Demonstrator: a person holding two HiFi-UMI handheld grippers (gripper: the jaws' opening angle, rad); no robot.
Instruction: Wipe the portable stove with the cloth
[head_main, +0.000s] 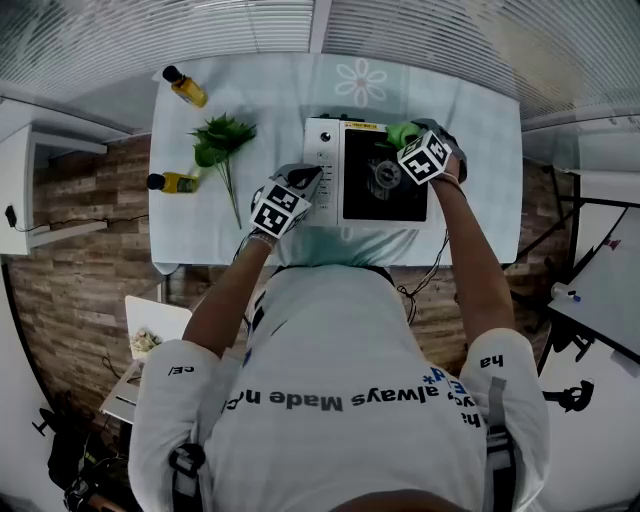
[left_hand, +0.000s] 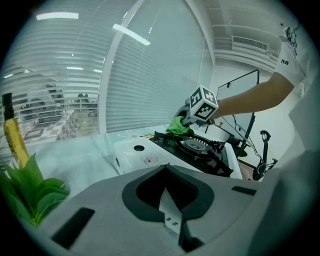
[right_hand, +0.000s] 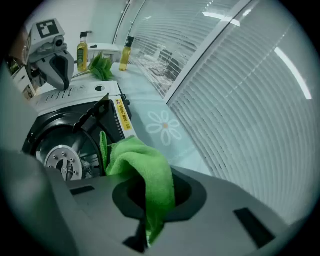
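Window blinds (head_main: 450, 40) run behind a pale, daisy-printed table (head_main: 490, 110). On it the portable stove (head_main: 325, 150) sits in the middle, with a leafy sprig (head_main: 222, 140) and two oil bottles (head_main: 186, 87) off to its left. The person's right gripper (head_main: 412, 142) is clenched on the green cloth (head_main: 402, 133), held at the stove's far edge just beyond the burner (head_main: 385, 176). The left gripper (head_main: 305, 180) has its jaws together on nothing, its tip at the white control panel, perhaps steadying the stove, though I can't tell if it touches. Wiping looks to be in hand at the back rim. The next move probably calls for drawing the cloth across the black top toward the near side, clear of the pan supports so it doesn't snag.
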